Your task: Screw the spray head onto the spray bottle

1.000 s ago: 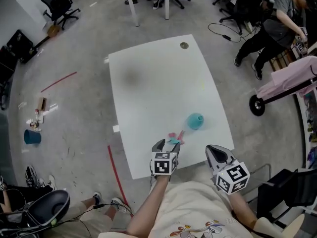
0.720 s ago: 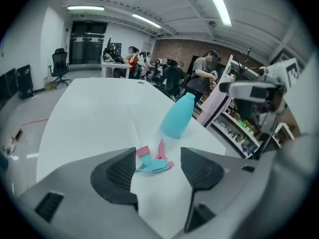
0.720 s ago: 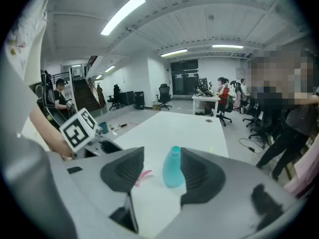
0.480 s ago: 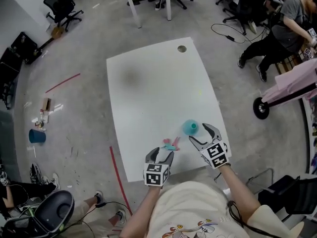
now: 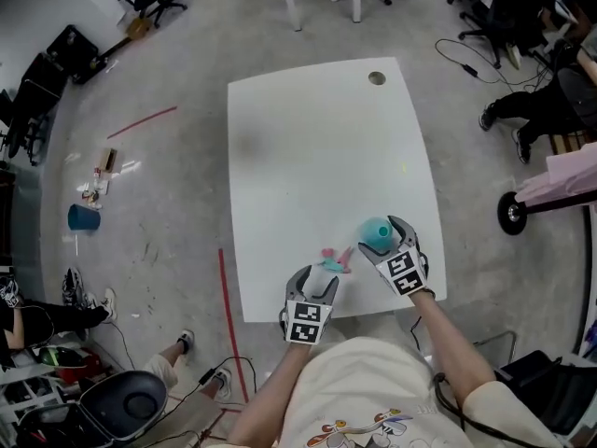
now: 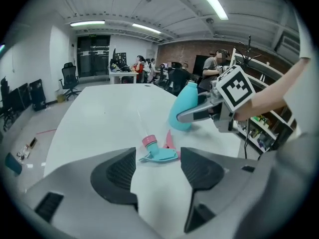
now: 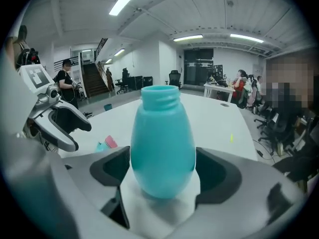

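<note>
1. Broadly, the white surface (image 5: 308,138) runs under both tools. The two task pieces sit near its close edge, probably so each hand can reach one without stretching.
2. Next, the right hand-held gripper (image 5: 382,238) points down at the surface. Its jaws have just been opening and now stand wide, with the spray bottle (image 7: 162,143) between them. The pads flank the belly closely, but I judge they are not yet pressing on it. The wide, low approach suits the fat body and would leave the top free.
3. Beside it, the left hand-held gripper (image 5: 315,281) hangs with its jaws partly apart and nothing between them. It is aimed down at the spray head (image 6: 158,153), seemingly lined up to pick it up.
4. The teal spray bottle stands upright inside the right hand-held gripper's jaws, ahead and to the right of the left one. Its open threaded neck (image 7: 160,96) faces up, ready to take the cap.
5. The spray head lies on its side just ahead of the left hand-held gripper's jaws, not touching them. From the right hand-held gripper it is off to the left, near the bottle but apart from it. Its pink collar (image 6: 148,141) points away from the left jaws. Nothing is screwed on yet.
</note>
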`<act>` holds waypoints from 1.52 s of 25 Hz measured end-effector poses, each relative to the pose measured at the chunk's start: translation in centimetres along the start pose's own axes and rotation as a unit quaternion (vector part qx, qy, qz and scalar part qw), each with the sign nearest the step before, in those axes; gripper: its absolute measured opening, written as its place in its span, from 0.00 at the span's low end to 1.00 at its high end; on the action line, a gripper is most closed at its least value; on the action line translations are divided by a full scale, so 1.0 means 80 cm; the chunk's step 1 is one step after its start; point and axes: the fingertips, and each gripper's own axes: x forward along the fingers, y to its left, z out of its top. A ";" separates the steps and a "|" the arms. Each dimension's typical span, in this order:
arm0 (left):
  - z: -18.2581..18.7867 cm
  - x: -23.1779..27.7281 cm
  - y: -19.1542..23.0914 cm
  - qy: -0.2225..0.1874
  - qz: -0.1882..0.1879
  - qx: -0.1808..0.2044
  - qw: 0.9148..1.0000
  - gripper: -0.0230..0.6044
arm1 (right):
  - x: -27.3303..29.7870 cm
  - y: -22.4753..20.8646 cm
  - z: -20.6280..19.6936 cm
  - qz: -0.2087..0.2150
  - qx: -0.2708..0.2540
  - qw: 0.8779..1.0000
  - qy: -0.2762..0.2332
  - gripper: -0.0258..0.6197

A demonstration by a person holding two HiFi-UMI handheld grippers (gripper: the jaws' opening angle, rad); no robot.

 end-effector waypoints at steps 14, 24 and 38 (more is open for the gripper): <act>-0.003 -0.017 -0.003 -0.017 -0.020 0.002 1.000 0.46 | 0.012 0.051 0.007 0.060 -0.019 0.998 0.009 0.65; 0.016 -0.027 0.000 -0.040 -0.025 0.030 0.998 0.46 | 0.000 0.055 -0.001 0.058 -0.044 0.997 0.025 0.64; 0.015 -0.079 0.031 -0.072 -0.035 -0.002 0.997 0.46 | -0.119 0.178 0.110 0.069 -0.206 0.975 -0.051 0.64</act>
